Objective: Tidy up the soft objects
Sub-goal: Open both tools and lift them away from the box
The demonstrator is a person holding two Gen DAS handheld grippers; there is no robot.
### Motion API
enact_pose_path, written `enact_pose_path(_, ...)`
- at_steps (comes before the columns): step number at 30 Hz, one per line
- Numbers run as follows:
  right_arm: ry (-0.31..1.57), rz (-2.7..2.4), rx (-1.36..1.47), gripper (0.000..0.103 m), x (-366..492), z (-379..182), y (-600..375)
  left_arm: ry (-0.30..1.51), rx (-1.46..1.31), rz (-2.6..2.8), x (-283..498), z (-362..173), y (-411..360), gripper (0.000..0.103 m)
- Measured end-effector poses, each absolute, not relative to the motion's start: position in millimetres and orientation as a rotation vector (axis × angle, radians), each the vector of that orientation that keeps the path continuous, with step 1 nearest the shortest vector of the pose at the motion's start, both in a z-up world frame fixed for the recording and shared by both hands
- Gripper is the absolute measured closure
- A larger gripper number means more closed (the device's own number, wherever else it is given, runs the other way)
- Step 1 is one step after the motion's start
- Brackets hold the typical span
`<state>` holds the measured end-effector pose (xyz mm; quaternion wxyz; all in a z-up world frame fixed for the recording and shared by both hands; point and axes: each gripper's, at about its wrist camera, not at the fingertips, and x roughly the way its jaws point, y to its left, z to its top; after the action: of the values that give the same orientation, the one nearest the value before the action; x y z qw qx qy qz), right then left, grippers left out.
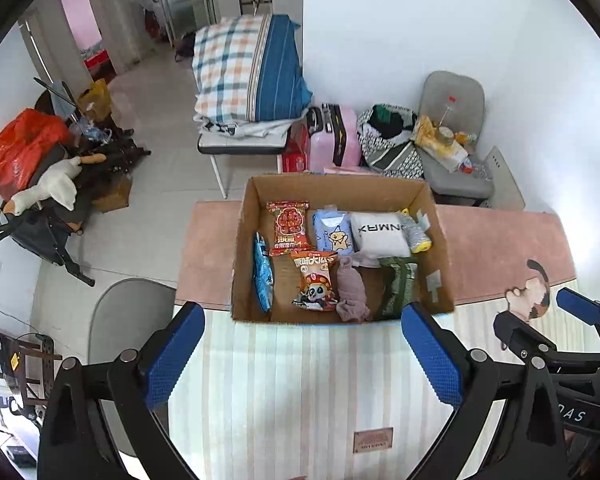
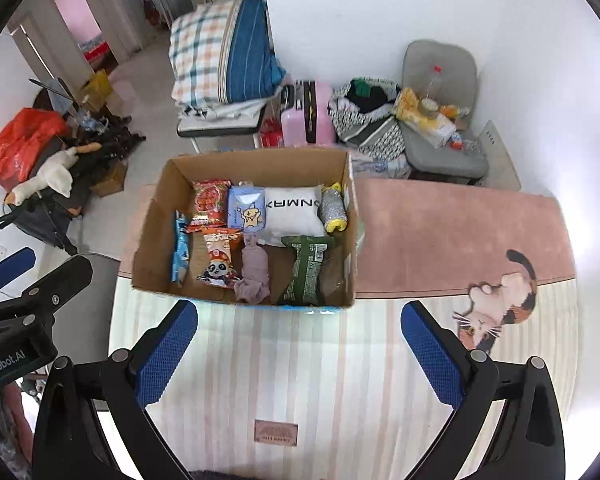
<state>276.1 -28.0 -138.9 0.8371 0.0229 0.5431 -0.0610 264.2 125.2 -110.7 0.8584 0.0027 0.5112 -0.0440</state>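
Note:
An open cardboard box [image 1: 240,248] [image 2: 148,240] stands on the table mat. Inside lie a red snack pack [image 1: 290,226], a blue pouch [image 1: 332,232], a white pillow pack [image 1: 378,234] [image 2: 292,210], a panda snack bag [image 1: 314,280] [image 2: 218,258], a mauve cloth [image 1: 350,290] [image 2: 254,274], a green packet [image 1: 398,286] [image 2: 304,270], a blue packet [image 1: 262,276] and a silver roll [image 2: 332,210]. My left gripper [image 1: 302,356] is open and empty, in front of the box. My right gripper [image 2: 298,354] is open and empty, also in front of it.
The striped and pink mat [image 2: 440,240] carries a cat picture [image 2: 496,304] at the right. Behind the table stand a grey chair [image 1: 452,132], a pink suitcase [image 1: 340,136] and folded bedding [image 1: 248,72]. A grey chair [image 1: 124,320] sits left of the table.

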Motion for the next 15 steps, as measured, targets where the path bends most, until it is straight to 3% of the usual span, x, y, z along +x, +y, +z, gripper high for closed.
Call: enact_pose_path(15,0.964,-0.128,0.034,0.000,157,-29,-10,1.011,-0.010,-0.114,174,-41,135,0.002)
